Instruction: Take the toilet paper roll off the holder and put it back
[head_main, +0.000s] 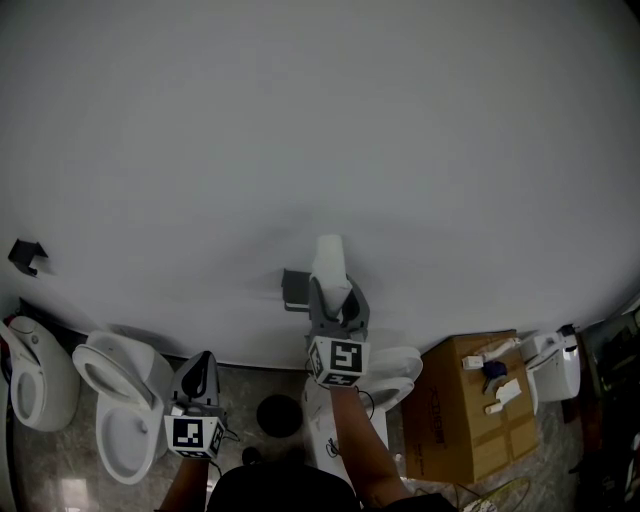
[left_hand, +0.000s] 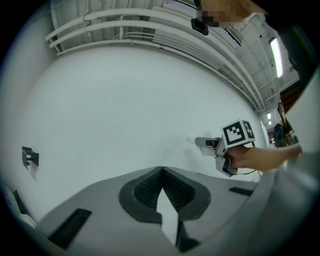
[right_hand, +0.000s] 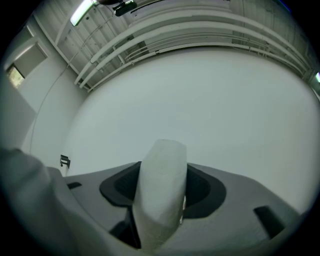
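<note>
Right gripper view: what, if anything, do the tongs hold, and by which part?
The right tongs clamp the white toilet paper roll by its near end; the rest juts past the tips. The left tongs are shut and empty.

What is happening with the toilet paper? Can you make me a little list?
Toilet paper roll: squeezed in the right gripper, standing on end
Holder: on the wall, just left of the roll, no roll on it
Left gripper: shut, holding nothing, lower down
Also there: white toilet, cardboard box
</note>
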